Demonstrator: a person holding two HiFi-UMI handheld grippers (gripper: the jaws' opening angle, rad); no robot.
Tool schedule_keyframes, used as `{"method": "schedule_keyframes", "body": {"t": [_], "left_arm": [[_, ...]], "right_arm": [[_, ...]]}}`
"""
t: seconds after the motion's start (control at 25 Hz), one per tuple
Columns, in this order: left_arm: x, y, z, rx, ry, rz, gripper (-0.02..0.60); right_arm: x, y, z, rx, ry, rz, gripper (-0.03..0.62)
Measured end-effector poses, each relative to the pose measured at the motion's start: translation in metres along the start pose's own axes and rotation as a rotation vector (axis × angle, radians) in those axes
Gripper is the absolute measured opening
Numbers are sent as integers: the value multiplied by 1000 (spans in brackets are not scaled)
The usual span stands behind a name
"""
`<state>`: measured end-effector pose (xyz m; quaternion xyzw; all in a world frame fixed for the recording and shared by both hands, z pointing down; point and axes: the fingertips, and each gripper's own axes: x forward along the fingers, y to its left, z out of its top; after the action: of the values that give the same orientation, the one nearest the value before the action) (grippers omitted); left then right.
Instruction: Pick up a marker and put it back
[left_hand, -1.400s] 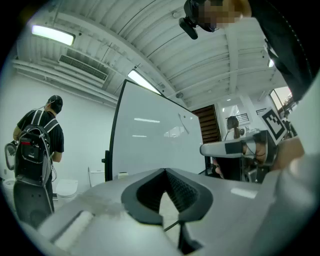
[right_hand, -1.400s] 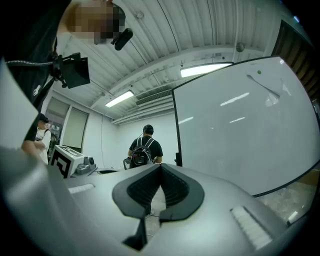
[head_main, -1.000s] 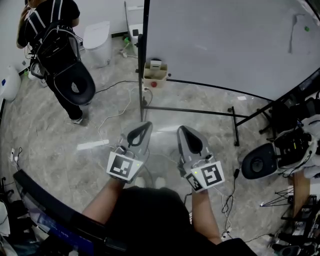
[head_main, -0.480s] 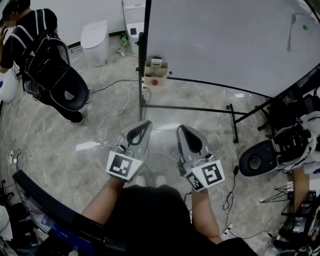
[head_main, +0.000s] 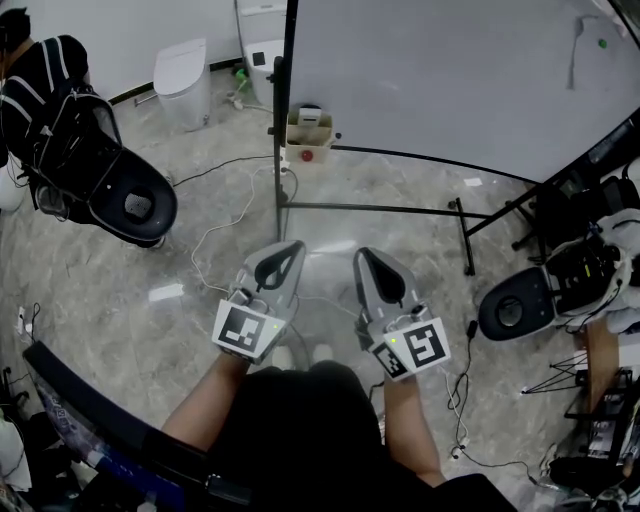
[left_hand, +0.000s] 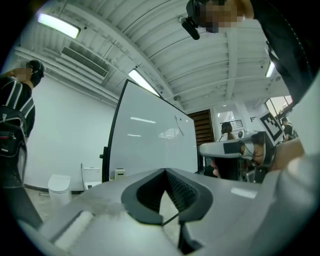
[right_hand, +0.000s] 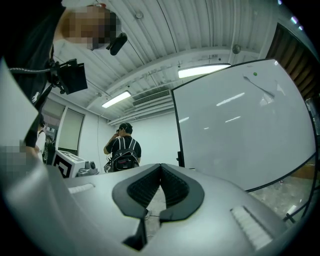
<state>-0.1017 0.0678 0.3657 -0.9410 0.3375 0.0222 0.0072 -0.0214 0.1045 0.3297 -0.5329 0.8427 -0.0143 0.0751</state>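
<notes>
marker: can't make it out in any view, so no read on its position, axis or heading; only candidate spot is the small cardboard box (head_main: 308, 135) at the foot of the whiteboard (head_main: 450, 70) stand, with a red item (head_main: 307, 154) on its front, contents too small to tell. Head view only: that box, the marble floor (head_main: 130, 330), white cables (head_main: 215, 232) running across it, and both grippers side by side but apart, held above the floor with tips aimed forward at the stand. left gripper (head_main: 296, 246): fingers (left_hand: 145, 194) clenched, tips meeting, nothing between them. right gripper (head_main: 362, 257): fingers (right_hand: 142, 192) likewise closed tip to tip and empty. Left gripper view adds what the head view lacks: the whiteboard seen upright from low down with ceiling lights (left_hand: 57, 25) reflected in it, and the right gripper off to its right side. Right gripper view adds a person (right_hand: 122, 150) with a backpack standing back-on, one hand raised to the head, left of the board's edge; the head view catches that person only at its top-left corner. green dot (head_main: 601, 43) near the board's top right shows in the head and right gripper views; can't tell what it is
</notes>
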Motion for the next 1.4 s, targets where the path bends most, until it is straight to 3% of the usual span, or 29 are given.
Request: {"method": "schedule_keyframes", "body": {"t": [0.32,0.56,0.72,0.88,1.12,1.28,1.4], "left_arm": [[-10,-9,-6,-27,17,-63,6],[-23,-10,-44,-53,53,-100,19],[-23,-11,-14,-44,21,-83,8],[-21,-7,-11,-43,18,-71,7],[-19,2,-49,-23,60,-51,6],[-1,6,-17,-12,24,-31,6],[9,14,-14,-7,24,-12,6]], "right_arm": [[-4,12,-3,-8,4,-9,9],[-8,21,-3,-5,2,-10,9],[-9,24,-4,-7,7,-13,9],[-10,24,-3,-9,12,-17,9],[-6,13,-8,5,10,-17,9],[9,-2,-12,9,12,2,9],[23,-10,-8,3,11,31,9]]}}
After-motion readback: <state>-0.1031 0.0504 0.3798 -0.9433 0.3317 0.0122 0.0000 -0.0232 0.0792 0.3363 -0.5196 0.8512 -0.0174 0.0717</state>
